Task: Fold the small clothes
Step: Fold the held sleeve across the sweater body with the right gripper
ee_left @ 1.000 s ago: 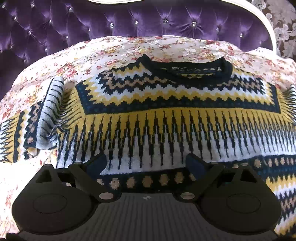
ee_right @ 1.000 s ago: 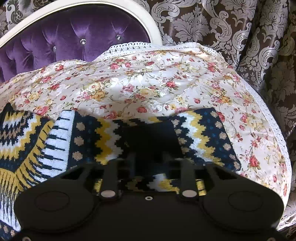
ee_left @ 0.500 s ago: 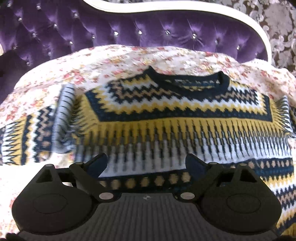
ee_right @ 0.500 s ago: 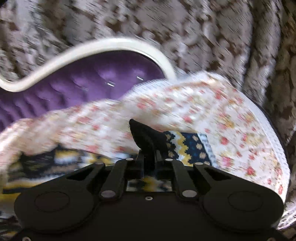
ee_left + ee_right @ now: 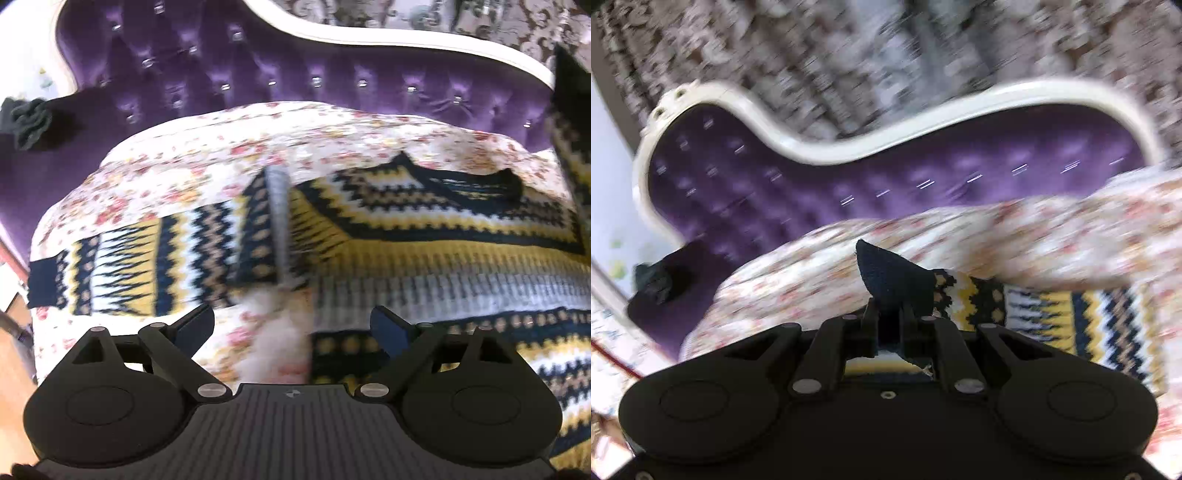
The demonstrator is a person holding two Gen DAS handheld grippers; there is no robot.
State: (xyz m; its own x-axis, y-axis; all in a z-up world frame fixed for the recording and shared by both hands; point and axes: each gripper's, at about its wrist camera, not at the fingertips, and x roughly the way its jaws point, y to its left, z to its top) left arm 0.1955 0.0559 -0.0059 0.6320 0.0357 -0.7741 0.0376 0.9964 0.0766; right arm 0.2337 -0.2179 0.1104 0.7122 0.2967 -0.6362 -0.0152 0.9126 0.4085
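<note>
Left wrist view gives me the whole sweater [image 5: 424, 236]: it lies flat on the floral bedspread [image 5: 192, 173], neckline toward the purple tufted headboard [image 5: 295, 74], one sleeve [image 5: 147, 269] stretched out to the left. My left gripper [image 5: 291, 328] hovers over the hem with its jaws wide apart and nothing between them. At the far right edge of that view a strip of patterned knit with a dark cuff [image 5: 569, 85] hangs raised off the bed, and I cannot see from here what holds it.

The right wrist view settles that: my right gripper [image 5: 888, 317] has its jaws pressed together on the dark cuff [image 5: 890, 277], and the patterned sleeve trails off to the right over the bedspread [image 5: 849, 254]. This view shows only that sleeve, heavily blurred. Behind it I see the headboard [image 5: 923, 173] in its cream frame [image 5: 798, 147] and patterned curtains [image 5: 849, 55]. A dark ruffled cushion [image 5: 29, 122] sits at the headboard's left end.
</note>
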